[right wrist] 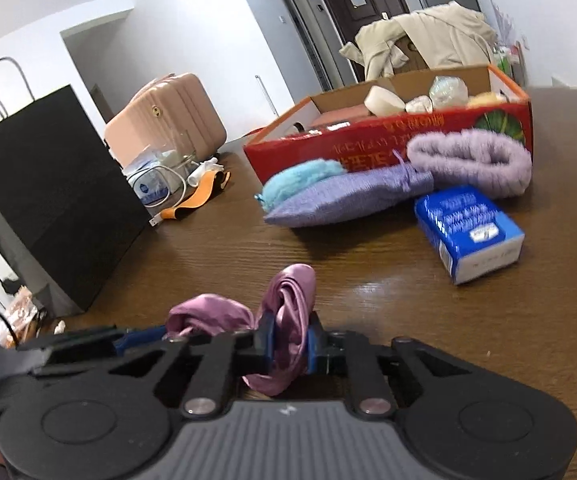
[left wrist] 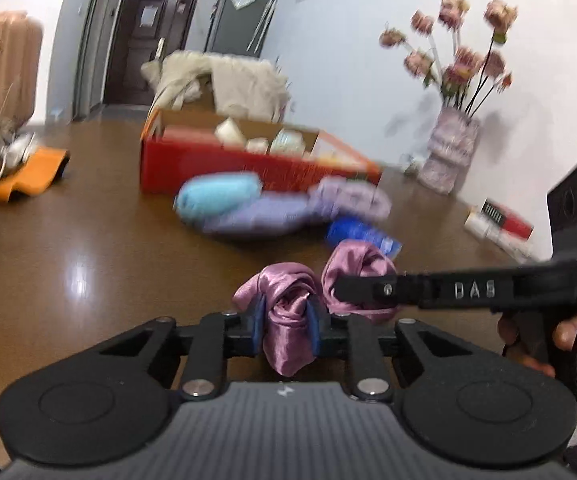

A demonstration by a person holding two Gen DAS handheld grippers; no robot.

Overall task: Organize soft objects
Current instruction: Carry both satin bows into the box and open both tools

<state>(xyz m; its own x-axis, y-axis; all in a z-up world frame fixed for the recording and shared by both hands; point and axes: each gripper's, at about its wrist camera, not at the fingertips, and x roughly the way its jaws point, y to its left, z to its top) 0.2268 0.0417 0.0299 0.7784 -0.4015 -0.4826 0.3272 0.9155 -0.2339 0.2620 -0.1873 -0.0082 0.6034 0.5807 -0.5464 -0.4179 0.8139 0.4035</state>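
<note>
A pink satin cloth (left wrist: 284,292) hangs just above the brown table (left wrist: 88,248), stretched between both grippers. My left gripper (left wrist: 286,316) is shut on one bunched end, blue pads pressing the fabric. From the right, the right gripper (left wrist: 340,290) reaches in and clamps the other bunch. In the right wrist view the right gripper (right wrist: 288,340) is shut on the satin cloth (right wrist: 292,292), and the left gripper (right wrist: 156,334) holds the other end at lower left. Beyond lie a light blue fluffy item (right wrist: 300,180), a lavender pouch (right wrist: 340,200) and a lavender fluffy band (right wrist: 472,160).
A red cardboard box (right wrist: 388,140) with several items stands behind the soft things. A blue tissue pack (right wrist: 468,232) lies to the right. A black paper bag (right wrist: 48,200) stands at left, a flower vase (left wrist: 448,152) at far right, an orange item (left wrist: 28,176) far left.
</note>
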